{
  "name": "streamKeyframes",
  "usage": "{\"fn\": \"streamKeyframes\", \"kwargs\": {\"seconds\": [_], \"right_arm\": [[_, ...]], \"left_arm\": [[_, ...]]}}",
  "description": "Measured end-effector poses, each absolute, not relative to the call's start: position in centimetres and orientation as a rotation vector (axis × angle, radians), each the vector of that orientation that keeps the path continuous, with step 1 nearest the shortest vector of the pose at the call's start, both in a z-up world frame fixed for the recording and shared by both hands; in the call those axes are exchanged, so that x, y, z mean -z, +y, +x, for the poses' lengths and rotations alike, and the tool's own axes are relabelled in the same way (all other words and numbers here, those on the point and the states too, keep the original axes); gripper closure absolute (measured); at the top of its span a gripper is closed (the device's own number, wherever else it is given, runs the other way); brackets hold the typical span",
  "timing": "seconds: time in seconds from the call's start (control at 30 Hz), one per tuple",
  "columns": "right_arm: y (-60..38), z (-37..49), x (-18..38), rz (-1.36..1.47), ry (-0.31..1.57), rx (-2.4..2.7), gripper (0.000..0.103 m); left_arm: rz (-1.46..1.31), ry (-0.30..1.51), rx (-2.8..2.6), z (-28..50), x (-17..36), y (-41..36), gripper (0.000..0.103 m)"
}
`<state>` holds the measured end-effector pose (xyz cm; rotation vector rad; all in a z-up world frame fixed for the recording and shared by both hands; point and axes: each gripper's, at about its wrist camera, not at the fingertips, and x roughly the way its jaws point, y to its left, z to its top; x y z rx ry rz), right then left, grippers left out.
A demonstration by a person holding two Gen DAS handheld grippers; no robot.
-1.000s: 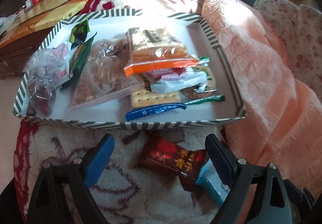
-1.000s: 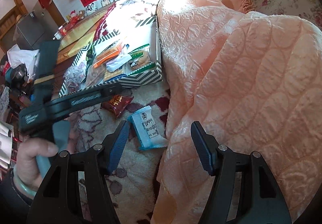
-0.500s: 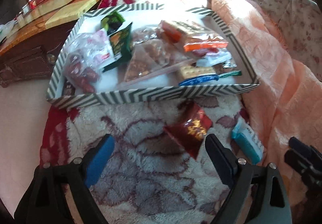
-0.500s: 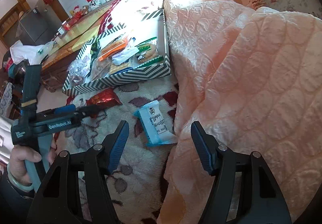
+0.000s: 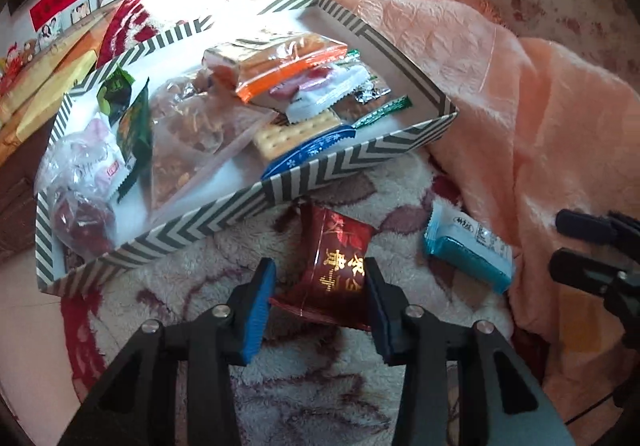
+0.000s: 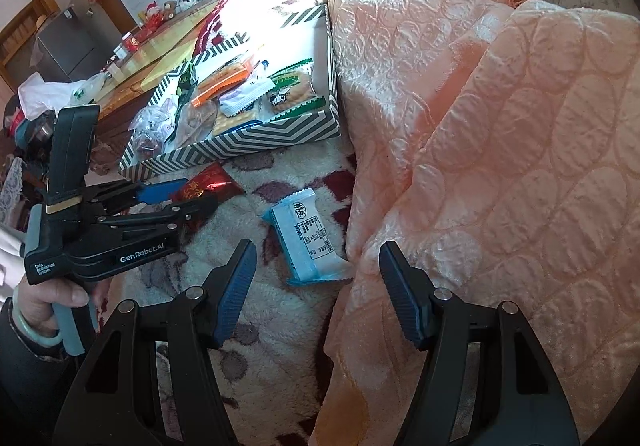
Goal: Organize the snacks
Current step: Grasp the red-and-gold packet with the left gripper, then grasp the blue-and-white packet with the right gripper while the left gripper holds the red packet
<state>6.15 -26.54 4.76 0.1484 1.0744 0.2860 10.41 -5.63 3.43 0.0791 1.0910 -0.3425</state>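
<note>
A dark red snack packet [image 5: 334,266] with gold characters lies on the fluffy blanket just in front of a striped box [image 5: 224,213] that holds several snacks. My left gripper [image 5: 318,278] has its jaws around the packet's near end, partly closed; whether they touch it I cannot tell. The red packet [image 6: 208,183] also shows in the right wrist view, between the left gripper's tips [image 6: 182,197]. A white and blue packet [image 6: 310,244] lies on the blanket right of it. My right gripper [image 6: 316,278] is open and empty, just short of that packet.
A peach quilt [image 6: 480,125] is heaped on the right, against the box's side and the blue packet. The white blanket with red flowers [image 5: 312,386] covers the surface. A wooden table [image 6: 160,57] with clutter stands beyond the box.
My left gripper has moved forward onto the red packet and its jaws have narrowed around it. The right gripper has moved a little closer to the blue packet.
</note>
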Motion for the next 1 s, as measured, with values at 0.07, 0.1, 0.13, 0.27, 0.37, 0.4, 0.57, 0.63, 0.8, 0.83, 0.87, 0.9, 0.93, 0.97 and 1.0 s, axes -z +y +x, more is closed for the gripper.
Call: {"fn": "streamKeyframes", "kwargs": {"seconds": [0.07,0.1,0.13,0.27,0.37,0.4,0.57,0.63,0.8,0.83,0.87,0.9,0.93,0.97,1.0], "right_arm": [[-26.4,6.3,-4.6,0.139,1.076,-0.284,0.039],[-26.2,6.4,-4.4,0.128,1.076,-0.286,0.039],[-25.8,6.7,-4.3,0.116,1.079,-0.297,0.039],[-23.6,8.1,-3.1,0.007,1.104,-0.34,0.039],[-22.3,9.5,-1.6,-0.075,1.137,-0.353,0.039],[-22.1,9.9,-1.2,-0.089,1.147,-0.35,0.039],[-21.5,10.8,0.8,-0.088,1.211,-0.403,0.06],[-21.6,10.7,1.0,-0.081,1.218,-0.394,0.075],[-21.0,8.7,-0.8,-0.095,1.168,-0.435,0.077],[-20.8,8.3,-1.3,-0.099,1.153,-0.442,0.077],[-20.5,8.0,-2.0,-0.104,1.129,-0.451,0.077],[-20.3,7.8,-2.7,-0.105,1.114,-0.46,0.077],[-20.0,7.8,-3.3,-0.104,1.1,-0.465,0.077],[-19.9,7.8,-3.8,-0.101,1.083,-0.469,0.077],[-19.8,7.9,-4.1,-0.094,1.075,-0.472,0.077]], "left_arm": [[0.04,1.081,0.347,9.7,-3.7,-4.9,0.066],[0.029,1.075,0.342,9.3,-3.8,-4.6,0.066],[0.027,1.065,0.328,8.8,-4.0,-4.3,0.066],[-0.012,1.039,0.304,6.8,-4.9,-3.0,0.067],[-0.016,1.032,0.296,6.0,-5.1,-2.3,0.067],[-0.021,1.031,0.295,5.7,-5.2,-2.0,0.067],[-0.058,1.021,0.284,5.0,-5.5,-0.6,0.067],[-0.068,1.018,0.273,5.3,-5.4,-0.3,0.067],[-0.101,1.001,0.249,5.0,-5.9,0.7,0.067],[-0.101,0.996,0.245,5.0,-6.2,0.9,0.067],[-0.101,0.99,0.239,5.1,-6.3,1.1,0.067],[-0.1,0.98,0.232,5.2,-6.6,1.2,0.067],[-0.1,0.972,0.227,5.3,-6.9,1.4,0.067],[-0.102,0.965,0.224,5.4,-7.2,1.6,0.067],[-0.103,0.961,0.221,5.6,-7.4,1.8,0.067]]}}
